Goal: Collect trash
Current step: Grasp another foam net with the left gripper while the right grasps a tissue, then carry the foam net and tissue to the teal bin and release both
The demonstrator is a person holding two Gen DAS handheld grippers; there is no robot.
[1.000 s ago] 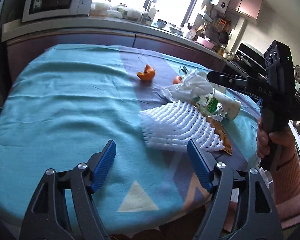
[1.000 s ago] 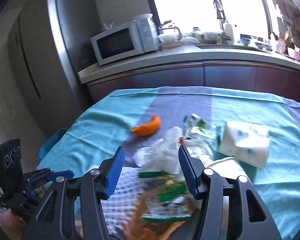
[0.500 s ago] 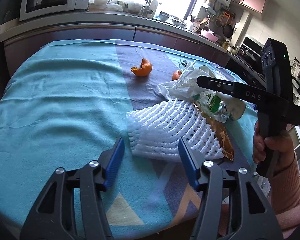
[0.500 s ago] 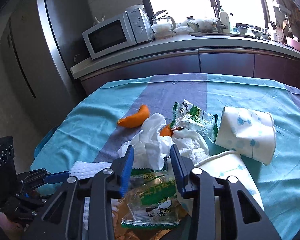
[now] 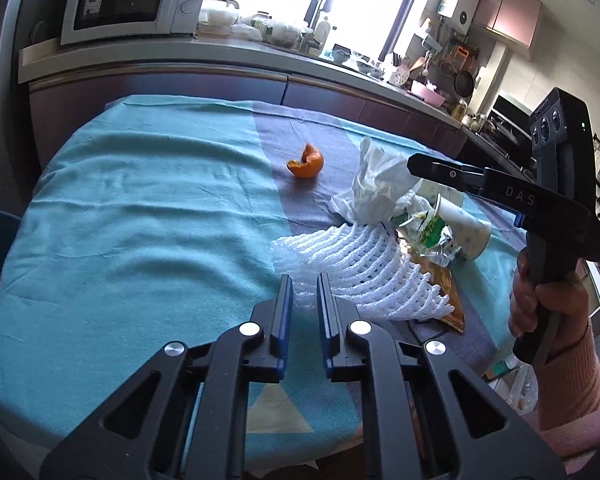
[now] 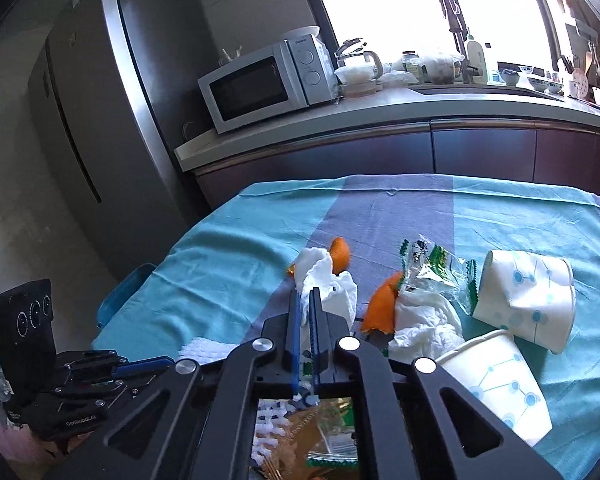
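Both grippers have just been closing: the left gripper (image 5: 303,280) pinches the white foam net (image 5: 356,268)'s near edge, the right gripper (image 6: 305,300) the crumpled white tissue (image 6: 328,280); "DAS" marks the right gripper's side.

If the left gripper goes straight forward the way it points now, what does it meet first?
Most likely the white foam net: its near edge lies right at the tips of the left gripper, perhaps already pinched. Depth is unclear.

A home kitchen: microwave (image 6: 266,80) on the counter (image 6: 380,116), tall fridge (image 6: 112,112), sink tap (image 6: 454,20), hanging pans (image 5: 462,80).
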